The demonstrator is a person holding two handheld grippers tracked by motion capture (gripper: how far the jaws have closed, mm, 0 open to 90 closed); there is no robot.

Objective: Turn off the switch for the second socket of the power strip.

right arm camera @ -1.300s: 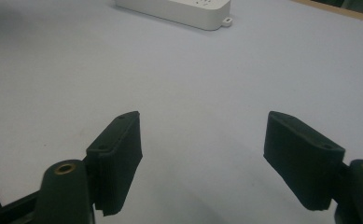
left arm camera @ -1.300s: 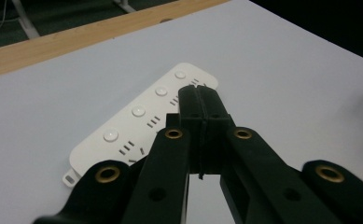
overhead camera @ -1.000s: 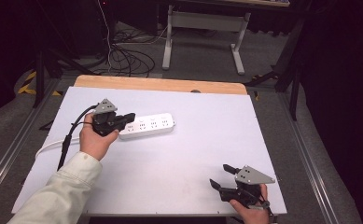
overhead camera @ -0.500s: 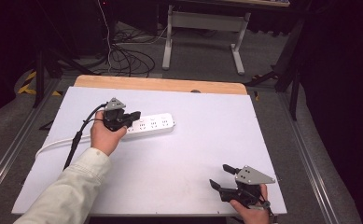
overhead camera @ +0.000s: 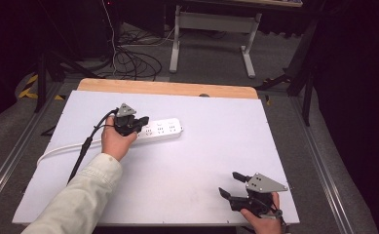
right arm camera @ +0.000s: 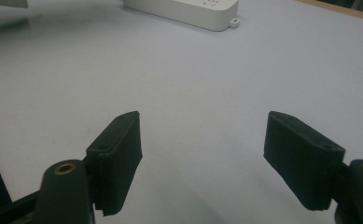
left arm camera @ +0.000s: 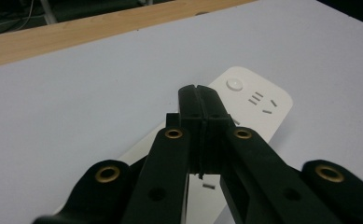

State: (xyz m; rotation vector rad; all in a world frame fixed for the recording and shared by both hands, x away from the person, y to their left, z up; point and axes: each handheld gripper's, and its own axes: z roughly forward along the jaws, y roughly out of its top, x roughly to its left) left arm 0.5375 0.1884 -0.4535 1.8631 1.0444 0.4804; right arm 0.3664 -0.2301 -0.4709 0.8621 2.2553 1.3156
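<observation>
White power strip point(overhead camera: 160, 130) left of centre in the high view, flat on the table point(overhead camera: 211, 146), long axis nearly level across the frame, cord end to the left. Left gripper point(overhead camera: 137, 125) over its left end, jaws pressed together, holding nothing. Right gripper point(overhead camera: 230, 184) at lower right, spread wide, empty.

White power strip point(overhead camera: 160, 130), pale grey table point(overhead camera: 201, 161), black jaws, cream sleeve point(overhead camera: 80, 195)
</observation>
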